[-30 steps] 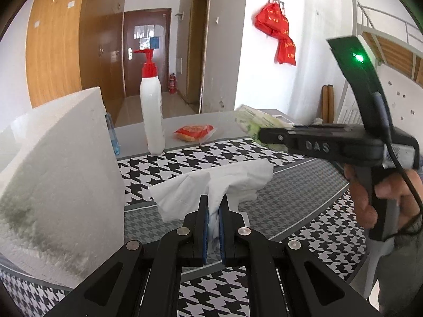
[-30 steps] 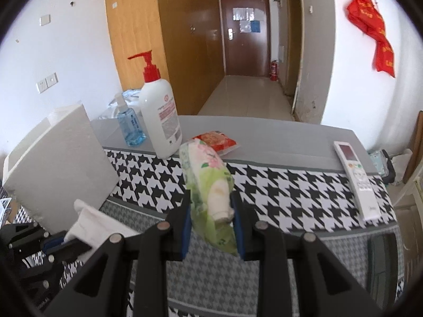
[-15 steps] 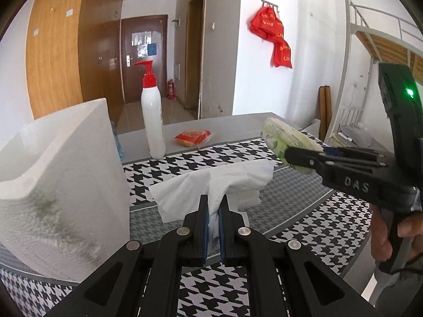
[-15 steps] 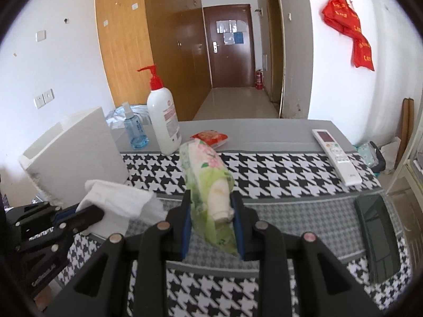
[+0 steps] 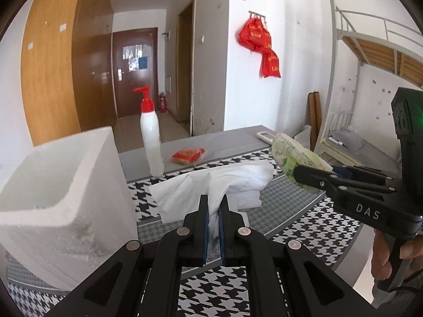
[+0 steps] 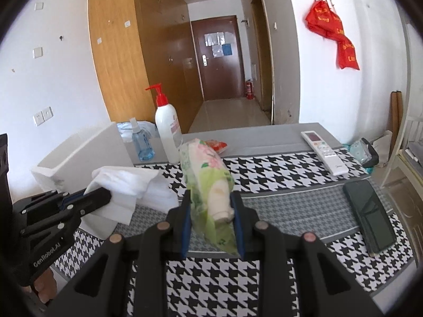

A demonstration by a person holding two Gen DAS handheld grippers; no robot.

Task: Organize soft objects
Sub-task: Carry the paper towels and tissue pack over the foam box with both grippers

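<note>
Nearest the left wrist camera, the left gripper [image 5: 214, 206] pinches a bunch of white tissues [image 5: 227, 182] between its blue pads, the sheets fanning out above a table [image 5: 296, 227] covered with a black-and-white houndstooth cloth. In the right wrist view, the right gripper [image 6: 210, 206] is clamped on a green flowered tissue pack [image 6: 208, 177], which stands tilted between the pads with its far end raised; a person's hand [image 5: 394, 259] grips the handle of that tool at the right edge of the left view. The two grippers are held side by side above the near part of the table, the tissues left of the pack. Just beside the left gripper stands a white foam box [image 5: 60, 185], open at the top. A dark phone [image 6: 370, 214] lies flat to the right, and a white remote control [image 6: 323, 152] lies beyond it. Toward the far edge stand a white pump bottle [image 6: 168, 129] with a red top and a small blue spray bottle [image 6: 140, 142], with a red snack packet [image 5: 188, 155] near them. Behind, a hallway leads to a brown door [image 6: 220, 58], and red bags [image 6: 333, 34] hang on the white wall.
</note>
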